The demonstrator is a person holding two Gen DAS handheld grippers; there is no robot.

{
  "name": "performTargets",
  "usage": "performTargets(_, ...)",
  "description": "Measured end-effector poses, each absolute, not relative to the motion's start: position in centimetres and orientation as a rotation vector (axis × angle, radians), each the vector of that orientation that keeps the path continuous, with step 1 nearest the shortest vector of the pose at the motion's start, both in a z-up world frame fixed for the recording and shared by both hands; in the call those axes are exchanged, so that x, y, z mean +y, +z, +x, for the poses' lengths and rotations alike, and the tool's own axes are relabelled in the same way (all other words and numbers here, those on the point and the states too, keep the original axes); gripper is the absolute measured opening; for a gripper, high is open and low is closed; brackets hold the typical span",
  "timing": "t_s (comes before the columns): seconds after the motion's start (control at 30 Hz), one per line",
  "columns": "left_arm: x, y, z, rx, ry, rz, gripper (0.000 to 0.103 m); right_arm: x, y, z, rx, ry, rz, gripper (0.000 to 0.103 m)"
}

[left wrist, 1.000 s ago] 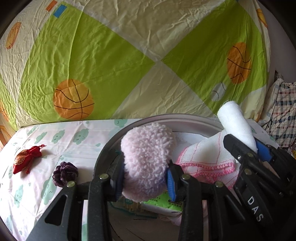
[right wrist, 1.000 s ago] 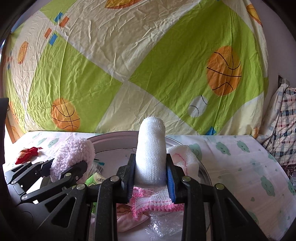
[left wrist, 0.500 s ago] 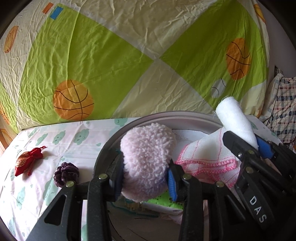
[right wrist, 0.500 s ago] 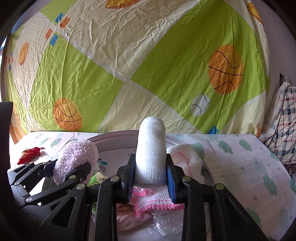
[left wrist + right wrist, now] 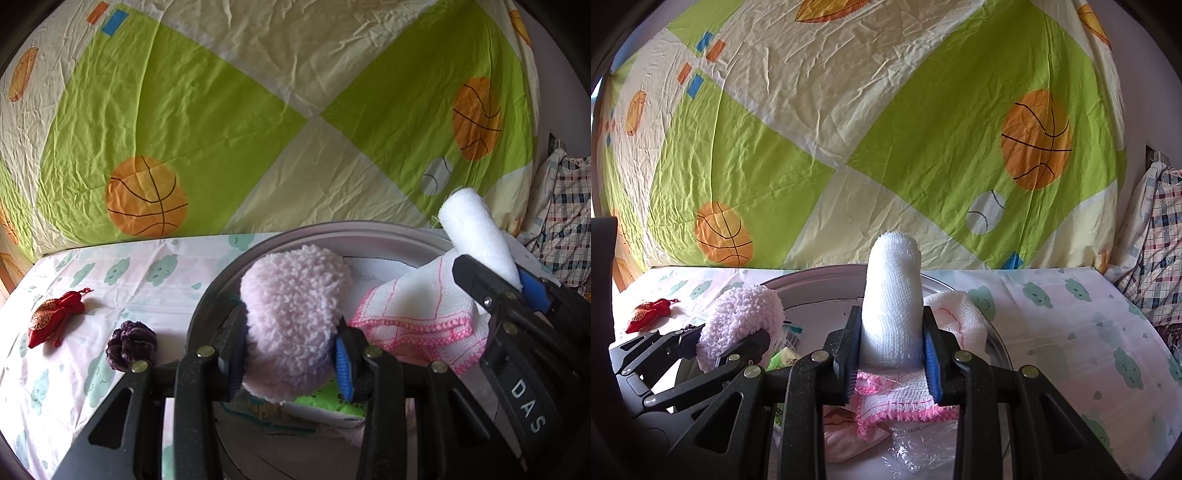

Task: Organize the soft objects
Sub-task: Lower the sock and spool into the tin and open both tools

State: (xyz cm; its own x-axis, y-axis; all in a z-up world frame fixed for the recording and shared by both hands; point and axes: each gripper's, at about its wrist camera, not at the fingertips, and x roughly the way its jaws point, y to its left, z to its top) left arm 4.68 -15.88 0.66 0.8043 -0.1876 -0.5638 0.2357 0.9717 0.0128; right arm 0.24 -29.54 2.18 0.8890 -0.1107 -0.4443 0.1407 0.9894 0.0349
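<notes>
My left gripper (image 5: 290, 360) is shut on a fluffy pink pad (image 5: 293, 314), held over the round metal basin (image 5: 295, 230). A white gauze roll (image 5: 892, 295) stands upright between the pads of my right gripper (image 5: 890, 354), which is shut on it over the same basin (image 5: 997, 347). Each gripper shows in the other's view: the right one with its gauze roll (image 5: 478, 232) at the right, the left one with its pink pad (image 5: 742, 314) at the left. Inside the basin lie a white cloth with pink edging (image 5: 417, 314), a green packet (image 5: 321, 402) and clear plastic (image 5: 916, 446).
A red drawstring pouch (image 5: 53, 317) and a dark purple knitted ball (image 5: 131, 341) lie on the cloud-print sheet (image 5: 155, 269) left of the basin. A green and cream basketball-print quilt (image 5: 221, 110) rises behind. Plaid fabric (image 5: 1156, 258) is bunched at the far right.
</notes>
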Motion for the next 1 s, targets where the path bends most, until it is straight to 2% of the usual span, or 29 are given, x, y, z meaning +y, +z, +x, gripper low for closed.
performTargets(0.6,-18.1,1.8,5.5,0.632,-0.241,0.151,0.039,-31.7,2.8,0.7,0.451,-0.166,0.117,0.032)
performTargets(0.93,-19.3,2.0,8.8,0.759,-0.215,0.158,0.039,-32.5,2.4,2.6,0.55,-0.095,0.177,0.032)
performTargets(0.97,-19.3,1.9,9.1,0.772,-0.213,0.147,0.039,-32.5,2.3,2.7,0.554,-0.088,0.182,0.032)
performTargets(1.0,-19.2,1.8,9.4,0.785,-0.203,0.144,0.048,-32.7,2.2,2.8,0.559,-0.079,0.194,0.033)
